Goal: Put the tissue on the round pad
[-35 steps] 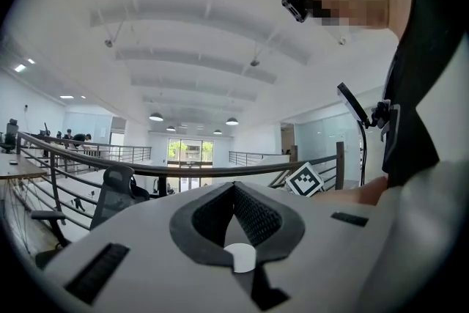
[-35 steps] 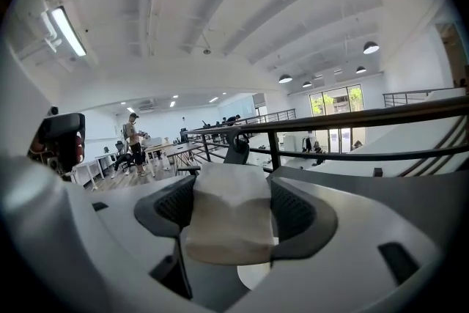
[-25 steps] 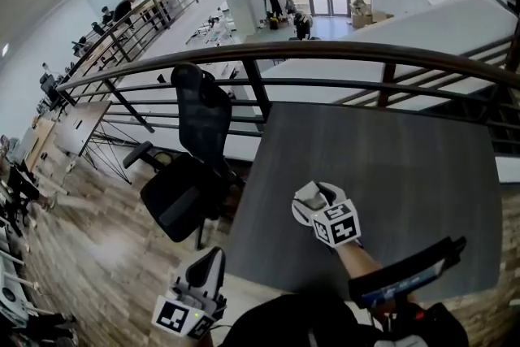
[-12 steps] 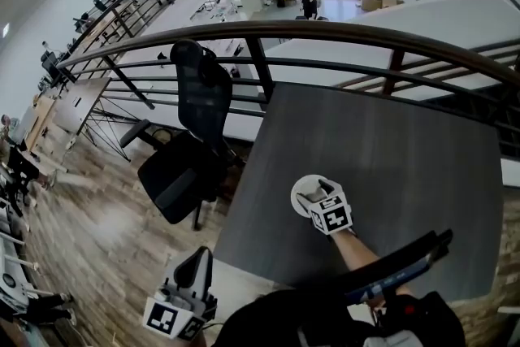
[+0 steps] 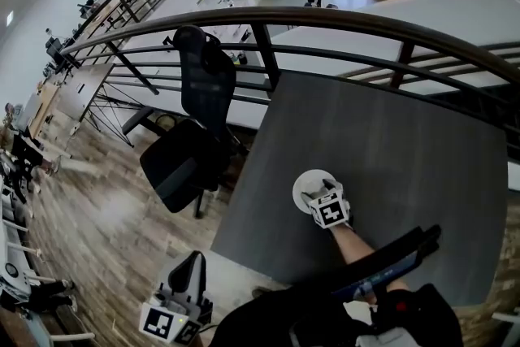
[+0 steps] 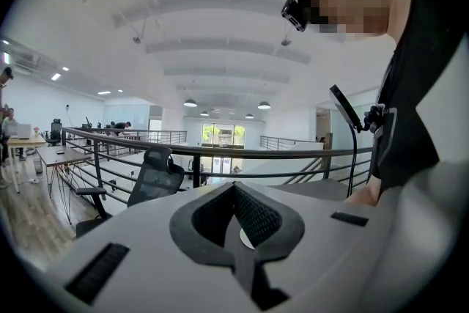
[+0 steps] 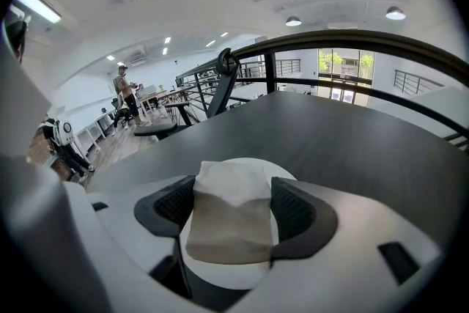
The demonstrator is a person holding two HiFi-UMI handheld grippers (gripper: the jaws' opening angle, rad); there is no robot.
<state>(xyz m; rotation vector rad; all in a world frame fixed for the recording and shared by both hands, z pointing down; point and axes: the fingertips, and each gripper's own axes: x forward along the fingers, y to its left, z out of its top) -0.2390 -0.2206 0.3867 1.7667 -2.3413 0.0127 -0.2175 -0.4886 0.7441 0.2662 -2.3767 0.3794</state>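
In the right gripper view a white folded tissue (image 7: 233, 209) sits between the pads of my right gripper (image 7: 234, 205), which press on both its sides. It hangs over the round white pad (image 7: 284, 174) on the dark grey table (image 7: 330, 128); I cannot tell whether it touches the pad. From the head view the right gripper (image 5: 314, 193) covers the near half of the round pad (image 5: 305, 177), and the tissue is hidden. My left gripper (image 5: 192, 266) is low at the left, off the table, over the floor. Its jaws meet at the tips (image 6: 234, 187) with nothing in them.
A black office chair (image 5: 195, 134) stands by the table's left edge (image 5: 244, 175). A dark railing (image 5: 341, 19) runs along the table's far side. A dark flat device on a stalk (image 5: 390, 264) sticks out near my chest, above the table's near edge.
The right gripper with the tissue has moved slightly forward over the round pad, and more of the pad shows beyond it. The left gripper has dropped lower in the view.
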